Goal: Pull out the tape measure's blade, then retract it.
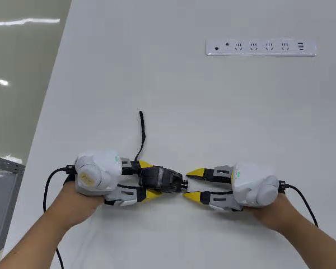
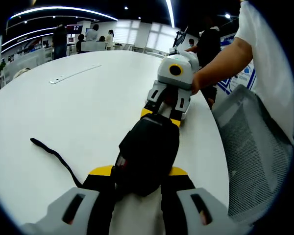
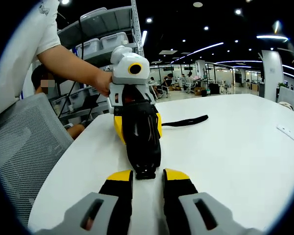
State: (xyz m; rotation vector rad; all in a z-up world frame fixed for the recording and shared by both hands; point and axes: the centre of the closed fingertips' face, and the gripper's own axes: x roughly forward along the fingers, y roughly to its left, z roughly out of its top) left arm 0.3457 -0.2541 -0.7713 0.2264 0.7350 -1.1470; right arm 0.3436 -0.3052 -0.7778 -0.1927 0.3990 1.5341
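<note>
Black tape measure point(image 1: 161, 179) is lying on the near part of the white table point(image 1: 224, 112), clamped by its case between the yellow-tipped jaws of the left gripper point(image 1: 149, 179). The case is gripped on both sides, as seen in the left gripper view. The nose of the case is pointed right, toward the right gripper point(image 1: 186, 185).

The right gripper's jaws are parted, one tip on each side of the blade's hook tab point(image 3: 145, 172). A gap is seen on both sides of the tab in the right gripper view, so nothing is grasped there yet. Contact with the tab cannot be confirmed.

The black wrist strap point(image 1: 142, 134) is trailed from the case toward the far side of the table, lying slack. A white power strip point(image 1: 261, 47) is seen at far right, well apart from the work.

Progress is judged as early stage. The case is secured and the pulling gripper is lined up at the hook. No blade is seen drawn out, and the hook is seated at the case mouth. Left to be done: closing on the hook, pulling the blade out to the right, then letting it be wound back in.
</note>
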